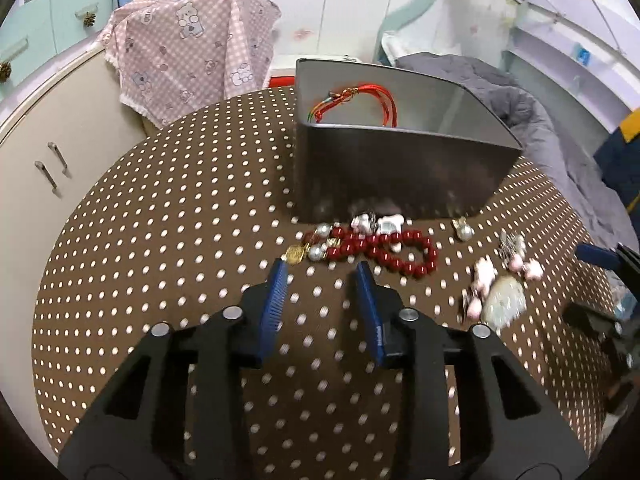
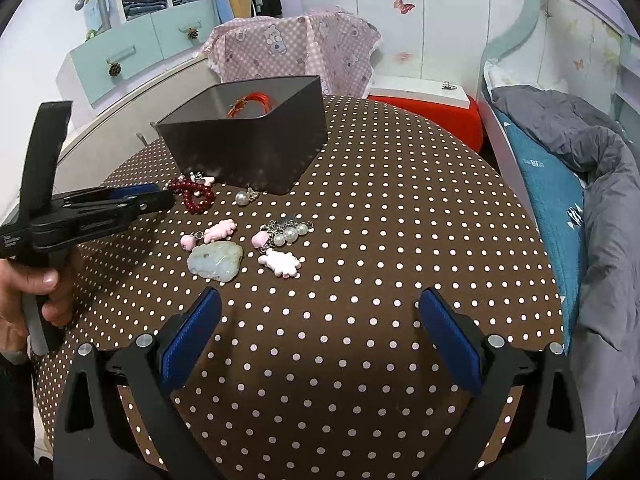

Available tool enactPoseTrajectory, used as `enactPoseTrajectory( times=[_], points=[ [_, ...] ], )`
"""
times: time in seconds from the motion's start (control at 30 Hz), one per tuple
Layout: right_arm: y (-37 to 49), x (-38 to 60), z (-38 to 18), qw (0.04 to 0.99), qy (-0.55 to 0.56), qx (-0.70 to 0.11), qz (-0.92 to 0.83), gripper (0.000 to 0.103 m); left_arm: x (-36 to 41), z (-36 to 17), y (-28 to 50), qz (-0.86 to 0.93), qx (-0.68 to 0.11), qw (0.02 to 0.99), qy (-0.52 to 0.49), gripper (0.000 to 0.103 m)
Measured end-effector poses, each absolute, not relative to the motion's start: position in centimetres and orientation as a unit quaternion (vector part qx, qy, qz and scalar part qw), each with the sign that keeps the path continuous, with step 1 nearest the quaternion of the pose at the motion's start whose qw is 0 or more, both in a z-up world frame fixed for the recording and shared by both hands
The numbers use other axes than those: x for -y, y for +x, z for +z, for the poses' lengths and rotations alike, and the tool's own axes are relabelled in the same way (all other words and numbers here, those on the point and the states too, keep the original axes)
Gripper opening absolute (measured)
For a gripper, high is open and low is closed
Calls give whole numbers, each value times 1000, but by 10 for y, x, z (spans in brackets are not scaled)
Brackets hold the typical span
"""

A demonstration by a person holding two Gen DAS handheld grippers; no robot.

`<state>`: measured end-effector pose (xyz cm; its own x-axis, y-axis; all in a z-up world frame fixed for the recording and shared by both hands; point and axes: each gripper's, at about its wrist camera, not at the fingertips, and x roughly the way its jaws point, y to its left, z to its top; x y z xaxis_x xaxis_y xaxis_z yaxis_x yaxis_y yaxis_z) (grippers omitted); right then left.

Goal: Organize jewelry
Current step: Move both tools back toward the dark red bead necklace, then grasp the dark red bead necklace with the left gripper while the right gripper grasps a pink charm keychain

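Note:
A dark metal box (image 1: pixel 400 176) (image 2: pixel 256 148) stands on the polka-dot table and holds red cord bracelets (image 1: pixel 360 100) (image 2: pixel 250 102). A red bead bracelet (image 1: pixel 388 250) (image 2: pixel 196 196) with pearls and a gold charm lies just in front of the box. My left gripper (image 1: pixel 322 276) (image 2: pixel 160 196) is open and empty, its tips close before the bracelet. A pale green jade pendant (image 2: pixel 216 262) (image 1: pixel 504 300) and pink and pearl charms (image 2: pixel 280 240) lie to the right. My right gripper (image 2: pixel 320 312) is wide open and empty, nearer than the charms.
A pearl earring (image 2: pixel 244 198) (image 1: pixel 464 232) lies by the box's corner. The brown dotted tablecloth (image 2: pixel 380 220) covers a round table. A pink bear-print cloth (image 2: pixel 296 48) hangs behind, and a bed with a grey blanket (image 2: pixel 600 200) is to the right.

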<state>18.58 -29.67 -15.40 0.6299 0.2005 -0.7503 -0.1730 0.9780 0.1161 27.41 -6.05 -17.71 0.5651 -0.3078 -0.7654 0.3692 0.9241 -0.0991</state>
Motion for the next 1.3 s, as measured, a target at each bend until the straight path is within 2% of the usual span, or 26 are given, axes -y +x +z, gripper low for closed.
enactPoseTrajectory(
  times=[0.07,0.13,0.2,0.23,0.37,0.4,0.47,0.5,0.57,0.6,0.63,1.03,1.07,1.1,1.13,1.17,1.27,1.3],
  points=[
    [186,297,-155,903,17,-417,102,95,56,-176,272,-202,-422,884,26,35],
    [186,298,-155,903,20,-418,102,95,54,-173,272,-198,-413,889,21,39],
    [186,297,-156,902,19,-419,101,95,56,-171,275,-191,-405,894,26,80],
    [187,297,-156,902,18,-420,101,95,58,-170,275,-185,-400,897,29,83],
    [188,295,-157,900,16,-424,101,95,70,-171,288,-186,-403,895,37,83],
    [189,294,-157,900,16,-424,100,95,73,-173,292,-189,-412,891,37,81],
    [190,293,-158,899,17,-425,101,95,79,-178,298,-204,-427,880,36,64],
    [190,292,-158,899,17,-426,101,95,83,-177,296,-212,-424,880,45,42],
    [191,292,-159,898,18,-428,101,95,86,-176,294,-226,-422,877,53,24],
    [192,292,-159,898,18,-428,101,95,85,-176,292,-232,-422,875,54,18],
    [192,291,-159,898,18,-428,101,95,84,-175,289,-245,-422,872,50,15],
    [200,284,-167,888,-6,-450,97,96,72,-172,255,-265,-408,872,63,17],
    [201,280,-169,886,-20,-453,94,96,71,-174,254,-261,-412,871,67,22],
    [201,276,-170,885,-35,-456,91,96,70,-175,254,-256,-414,870,70,50],
    [201,273,-171,884,-43,-457,88,96,71,-175,252,-247,-412,874,74,72],
    [202,274,-171,884,-40,-457,87,97,70,-173,250,-239,-404,880,76,89],
    [203,274,-172,885,-37,-455,86,96,71,-171,245,-245,-394,882,80,87],
    [203,276,-171,887,-33,-453,86,96,73,-174,245,-245,-402,878,85,68]
  ],
)
